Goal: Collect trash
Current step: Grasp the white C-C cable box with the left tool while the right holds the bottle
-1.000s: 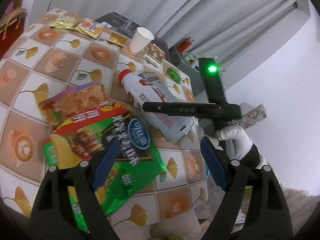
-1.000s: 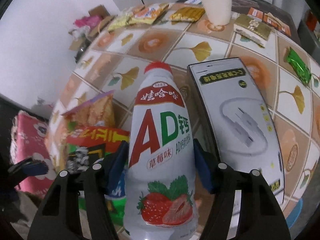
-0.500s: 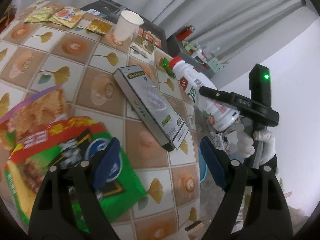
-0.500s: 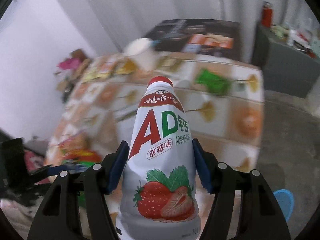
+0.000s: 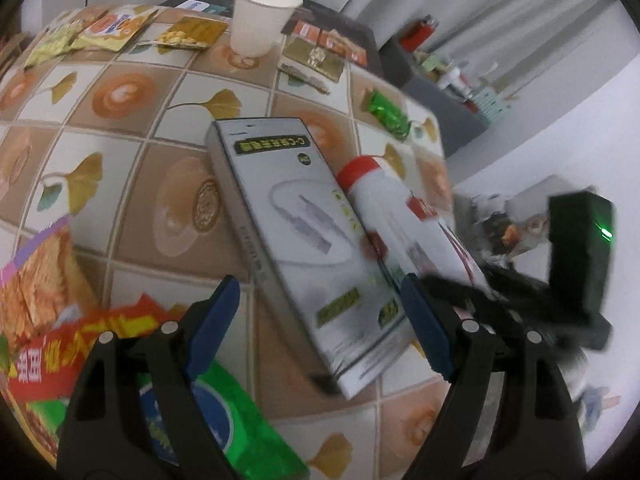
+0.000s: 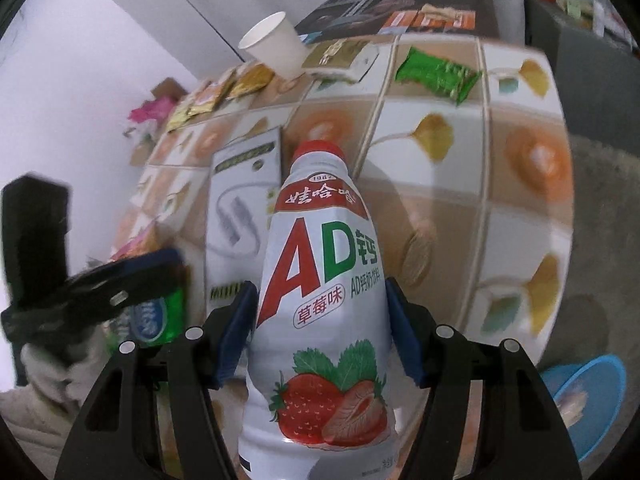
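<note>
Bottle (image 6: 320,280): white plastic, red screw cap, glossy label with printed strawberries, clamped at its waist by the right gripper (image 6: 320,332); blue pads press both sides of the label. It's held above the bench (image 6: 520,200), cap pointing toward the far side.

Left gripper (image 5: 316,328): jaws wide, nothing between the blue pads. It hovers over the near end of a flat rectangular carton (image 5: 296,232), white-grey card with a cable drawing and a dark label strip. Carton lies flat on the bench, long axis running near to far.

Bench cover is smooth patterned cloth, square tiles with ginkgo leaves and latte cups.

Trash on it:
- crinkly green foil chip bag (image 5: 224,416) with a red and yellow header, near left, partly under the left gripper
- orange snack pouch (image 5: 36,280) with a purple edge, left of that, touching the chip bag
- white paper cup (image 5: 260,16), tapered, upright, far side
- small gold foil sachets (image 5: 188,34) just left of the cup, further yellow packets (image 5: 108,26) beyond them
- gold flat wrapper (image 5: 316,58) right of the cup
- crumpled green foil wrapper (image 5: 388,110) near the far right edge

Blue round bin (image 6: 588,396) sits on the floor, near right, below the bench edge; contents blurred.

In the left wrist view the bottle shows right of the carton, motion-blurred.
</note>
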`<state>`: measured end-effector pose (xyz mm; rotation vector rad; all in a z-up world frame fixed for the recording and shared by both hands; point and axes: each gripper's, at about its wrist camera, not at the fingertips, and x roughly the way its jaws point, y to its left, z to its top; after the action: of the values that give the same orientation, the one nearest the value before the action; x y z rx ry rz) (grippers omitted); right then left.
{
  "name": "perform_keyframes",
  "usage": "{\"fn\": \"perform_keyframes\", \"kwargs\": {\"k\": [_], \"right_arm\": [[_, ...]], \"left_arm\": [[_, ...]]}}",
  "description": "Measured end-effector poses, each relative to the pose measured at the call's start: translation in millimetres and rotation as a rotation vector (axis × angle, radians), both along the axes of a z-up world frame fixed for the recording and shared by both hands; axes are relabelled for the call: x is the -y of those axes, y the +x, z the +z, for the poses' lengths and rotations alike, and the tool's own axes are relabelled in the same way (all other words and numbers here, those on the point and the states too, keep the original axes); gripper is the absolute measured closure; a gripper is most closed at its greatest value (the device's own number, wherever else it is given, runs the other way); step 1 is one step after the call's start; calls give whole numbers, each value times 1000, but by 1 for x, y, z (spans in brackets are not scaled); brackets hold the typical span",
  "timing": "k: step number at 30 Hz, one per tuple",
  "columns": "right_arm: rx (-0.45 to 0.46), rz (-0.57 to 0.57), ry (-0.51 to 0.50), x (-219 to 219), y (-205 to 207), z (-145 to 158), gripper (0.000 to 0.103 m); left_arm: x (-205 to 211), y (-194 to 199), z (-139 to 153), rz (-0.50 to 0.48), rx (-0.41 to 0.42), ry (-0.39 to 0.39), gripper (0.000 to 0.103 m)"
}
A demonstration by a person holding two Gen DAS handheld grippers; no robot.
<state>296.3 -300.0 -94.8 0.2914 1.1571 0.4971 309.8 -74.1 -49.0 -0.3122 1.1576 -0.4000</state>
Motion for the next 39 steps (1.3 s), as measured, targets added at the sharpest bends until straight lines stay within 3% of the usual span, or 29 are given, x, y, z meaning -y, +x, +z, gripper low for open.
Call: {"fn": "perform_keyframes", "kwargs": {"k": [6, 12, 20, 24, 30, 34, 39], "right_arm": [[-12, -63, 93, 14, -30, -5, 41], [-27, -128, 159, 25, -60, -12, 41], [-14, -219, 193, 35, -132, -11, 41], [52, -316, 109, 46, -146, -3, 41], [78, -373, 34, 56, -134, -1, 40], [69, -370, 38, 53, -130, -6, 40], [64, -378, 42, 54, -129, -9, 40]], "left_arm": [[21, -3, -12, -48, -17, 63, 25], [28, -18, -13, -92, -34, 28, 25], [33, -73, 0, -290, -49, -22, 25], [44, -76, 3, -276, -13, 51, 24], [60, -59, 0, -166, 26, 164, 24], [71, -50, -1, -140, 52, 214, 24], [87, -49, -5, -160, 128, 341, 22]]}}
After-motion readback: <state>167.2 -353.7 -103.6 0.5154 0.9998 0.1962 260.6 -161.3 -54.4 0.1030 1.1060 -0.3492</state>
